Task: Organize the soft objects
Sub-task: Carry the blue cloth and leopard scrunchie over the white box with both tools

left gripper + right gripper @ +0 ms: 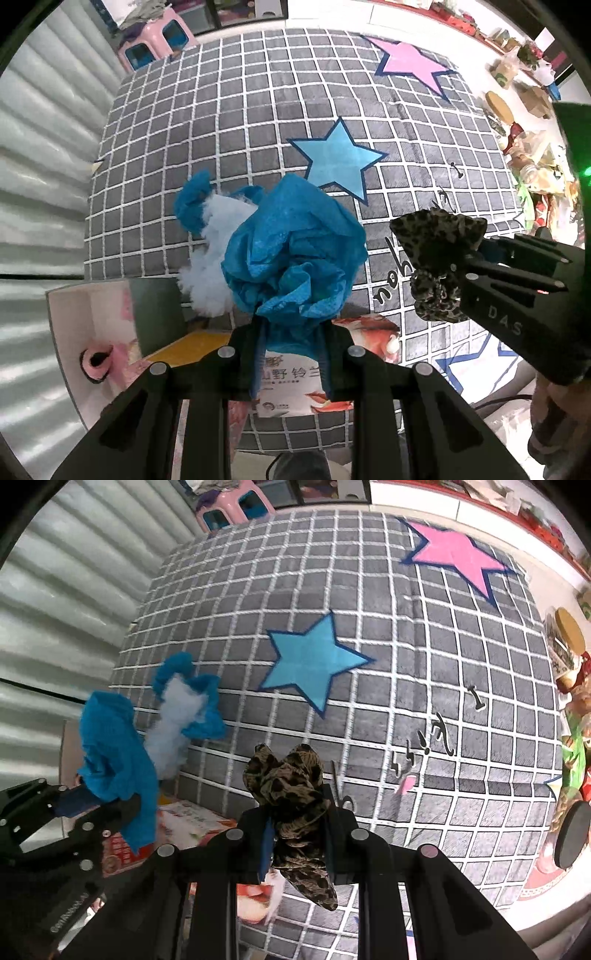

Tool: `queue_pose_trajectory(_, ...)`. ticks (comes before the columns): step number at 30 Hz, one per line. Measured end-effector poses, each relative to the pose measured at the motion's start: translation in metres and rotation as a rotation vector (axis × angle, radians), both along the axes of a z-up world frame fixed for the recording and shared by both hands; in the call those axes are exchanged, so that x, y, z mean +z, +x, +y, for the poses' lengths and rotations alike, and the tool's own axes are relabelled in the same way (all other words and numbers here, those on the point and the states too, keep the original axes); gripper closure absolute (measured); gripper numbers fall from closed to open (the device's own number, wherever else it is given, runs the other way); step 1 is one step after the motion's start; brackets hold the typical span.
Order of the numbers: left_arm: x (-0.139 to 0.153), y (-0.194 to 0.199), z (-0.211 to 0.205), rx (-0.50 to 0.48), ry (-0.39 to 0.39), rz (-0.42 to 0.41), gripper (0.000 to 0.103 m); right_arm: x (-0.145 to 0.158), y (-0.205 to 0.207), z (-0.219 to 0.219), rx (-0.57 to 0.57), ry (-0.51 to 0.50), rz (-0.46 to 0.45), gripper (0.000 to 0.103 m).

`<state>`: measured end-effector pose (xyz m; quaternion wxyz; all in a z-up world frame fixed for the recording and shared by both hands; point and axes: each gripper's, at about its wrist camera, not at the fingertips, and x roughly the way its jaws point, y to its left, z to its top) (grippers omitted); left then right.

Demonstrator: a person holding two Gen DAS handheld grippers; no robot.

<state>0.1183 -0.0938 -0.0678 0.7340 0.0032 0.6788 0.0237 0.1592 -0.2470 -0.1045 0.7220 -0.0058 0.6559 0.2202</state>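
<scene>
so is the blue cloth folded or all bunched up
Bunched up: the blue cloth hangs crumpled from the shut left gripper, white stuffing spilling out.

There are two grippers, the left [291,354] and right [297,840], one blue cloth [291,254], one leopard scrunchie [291,794], one box [110,332], one grid mat [258,129] bearing one blue star [336,160] and one pink star [410,62], and one pink stool [155,40].

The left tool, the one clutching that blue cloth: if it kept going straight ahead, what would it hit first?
Probably the white stuffing with its blue scrap, lying just past the blue cloth held in the left tool; beyond that, the grey checked mat. Depth is hard to judge here.
</scene>
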Motion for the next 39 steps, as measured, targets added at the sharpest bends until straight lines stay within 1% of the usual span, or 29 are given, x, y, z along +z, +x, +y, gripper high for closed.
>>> queue_pose_trajectory(7,0.02,-0.021,0.02,0.017,0.0,-0.043,0.077,0.035,-0.021,0.026,0.037,-0.001,-0.054,0.08)
queue_pose_trajectory(12,0.034,-0.038,0.042,0.049,0.005,-0.073,0.077,0.049,-0.036,0.047,0.073,0.004,-0.07,0.08)
queue_pose_trajectory(19,0.048,-0.061,0.07,0.087,0.013,-0.102,0.077,0.069,-0.06,0.08,0.139,0.003,-0.101,0.08)
queue_pose_trajectory(29,0.057,-0.096,0.102,0.15,-0.011,-0.132,0.077,0.088,-0.093,0.124,0.225,-0.016,-0.142,0.08)
queue_pose_trajectory(39,0.064,-0.126,0.139,0.233,-0.027,-0.16,0.077,0.102,-0.118,0.169,0.317,-0.01,-0.17,0.08)
